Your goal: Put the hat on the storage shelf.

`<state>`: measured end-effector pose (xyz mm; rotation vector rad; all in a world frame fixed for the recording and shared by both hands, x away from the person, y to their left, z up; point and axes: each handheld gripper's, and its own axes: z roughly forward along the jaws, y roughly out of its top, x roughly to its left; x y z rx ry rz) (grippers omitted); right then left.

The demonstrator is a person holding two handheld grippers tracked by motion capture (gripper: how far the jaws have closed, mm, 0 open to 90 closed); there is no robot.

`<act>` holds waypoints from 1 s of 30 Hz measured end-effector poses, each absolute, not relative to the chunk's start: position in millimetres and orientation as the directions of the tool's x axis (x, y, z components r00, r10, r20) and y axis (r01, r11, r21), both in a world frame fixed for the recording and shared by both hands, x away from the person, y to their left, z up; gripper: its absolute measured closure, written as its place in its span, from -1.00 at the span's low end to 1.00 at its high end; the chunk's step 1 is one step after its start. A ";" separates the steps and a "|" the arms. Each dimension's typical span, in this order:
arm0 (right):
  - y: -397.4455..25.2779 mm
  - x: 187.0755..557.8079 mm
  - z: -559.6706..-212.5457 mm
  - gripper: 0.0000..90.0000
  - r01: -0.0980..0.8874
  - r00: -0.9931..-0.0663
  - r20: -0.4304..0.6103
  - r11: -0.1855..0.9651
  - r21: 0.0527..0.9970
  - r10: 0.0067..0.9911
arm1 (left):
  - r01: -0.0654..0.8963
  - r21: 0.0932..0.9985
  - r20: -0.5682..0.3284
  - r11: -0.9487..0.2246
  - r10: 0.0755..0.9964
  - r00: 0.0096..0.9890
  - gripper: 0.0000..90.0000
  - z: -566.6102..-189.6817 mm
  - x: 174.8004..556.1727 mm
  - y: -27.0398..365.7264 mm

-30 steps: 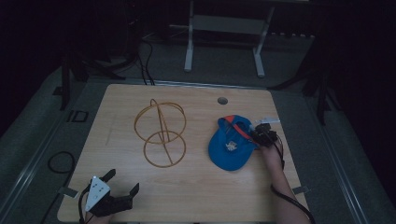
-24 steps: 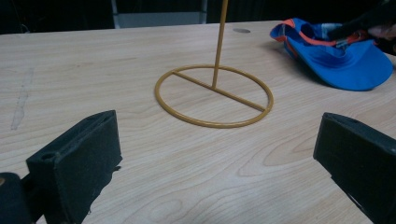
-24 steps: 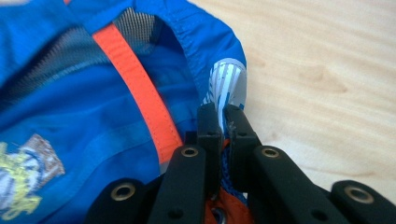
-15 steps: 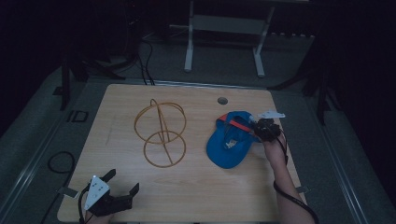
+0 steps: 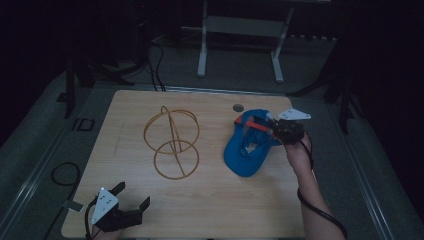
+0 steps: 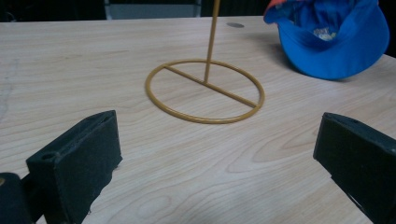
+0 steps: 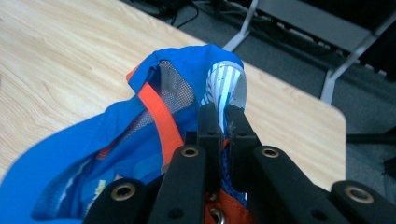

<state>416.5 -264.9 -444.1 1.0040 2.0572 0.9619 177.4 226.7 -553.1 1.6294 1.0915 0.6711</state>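
Observation:
A blue cap (image 5: 247, 147) with an orange strap hangs over the right side of the table, its back end lifted and its brim low. My right gripper (image 5: 274, 129) is shut on the cap's rear edge; in the right gripper view the jaws pinch the blue fabric (image 7: 219, 100) beside the orange strap (image 7: 159, 119). A yellow wire stand (image 5: 172, 140) with a ring base stands at mid table, and its base ring (image 6: 205, 91) lies ahead of the left gripper. My left gripper (image 5: 131, 200) rests open at the near left edge, jaws wide, nothing between them.
A small dark grommet hole (image 5: 238, 107) sits in the wooden table (image 5: 125, 115) near the far edge. Beyond the table are a metal frame's legs (image 5: 202, 50) and cables on a dark floor. The cap (image 6: 334, 39) shows to the right in the left gripper view.
The right gripper has lifted the cap's back end off the table and tilted it up, so the cap now shows its inside. The left gripper has not moved.

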 end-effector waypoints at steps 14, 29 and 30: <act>-269.2 386.6 -387.0 0.93 0.231 -0.519 -0.296 0.465 0.855 0.802 | 0.332 0.940 -0.081 -0.074 0.899 0.431 -0.98 -545.7 177.3 218.1; -278.0 342.1 -355.9 0.93 0.143 -0.545 -0.314 0.455 0.879 0.777 | 0.301 0.952 -0.101 -0.053 0.876 0.472 -0.98 -495.9 173.1 199.7; -278.2 338.9 -354.5 0.93 0.138 -0.546 -0.317 0.457 0.879 0.775 | 0.291 0.955 -0.105 -0.046 0.870 0.483 -0.98 -490.6 173.2 197.8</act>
